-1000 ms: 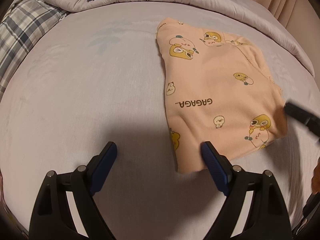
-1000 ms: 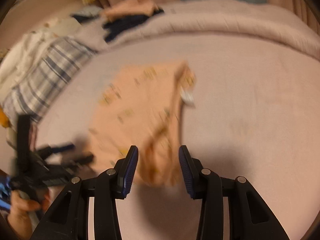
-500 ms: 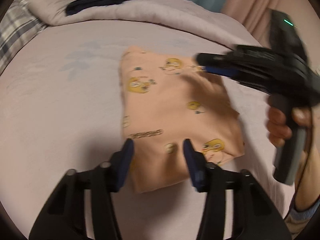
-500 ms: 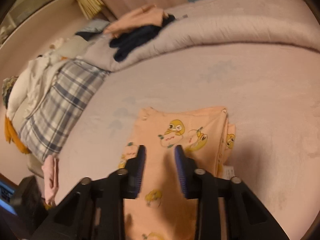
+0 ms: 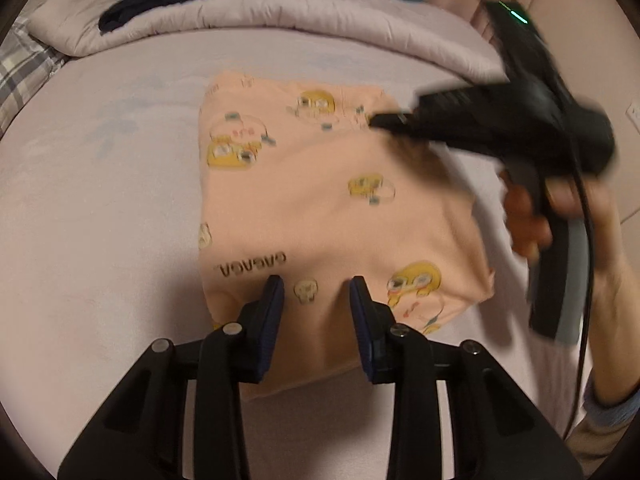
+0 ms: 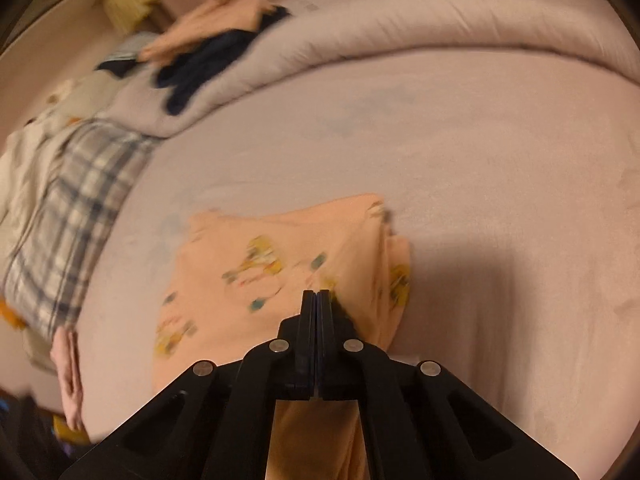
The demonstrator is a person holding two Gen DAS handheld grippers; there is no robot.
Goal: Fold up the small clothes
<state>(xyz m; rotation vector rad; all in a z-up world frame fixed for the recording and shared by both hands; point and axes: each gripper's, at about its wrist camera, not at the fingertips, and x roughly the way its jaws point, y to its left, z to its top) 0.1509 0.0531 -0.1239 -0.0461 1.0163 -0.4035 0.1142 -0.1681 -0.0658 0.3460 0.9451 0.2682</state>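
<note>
A folded peach garment printed with yellow cartoon ducks lies flat on the pale bed sheet. My left gripper hangs over its near edge. Its jaws are closing, the cloth lies flat under the gap, and the pads do not press on it. My right gripper, held by a hand, reaches in from the right to the garment's far right corner. In the right wrist view the garment puckers where that gripper is shut on its top layer.
A rolled lilac duvet runs along the far side of the bed, with dark and peach clothes piled on it. A plaid pillow and more laundry lie at the left. Bare sheet surrounds the garment.
My left gripper narrowed and came over the garment's near edge. My right gripper swung across to the far right corner and shut there.
</note>
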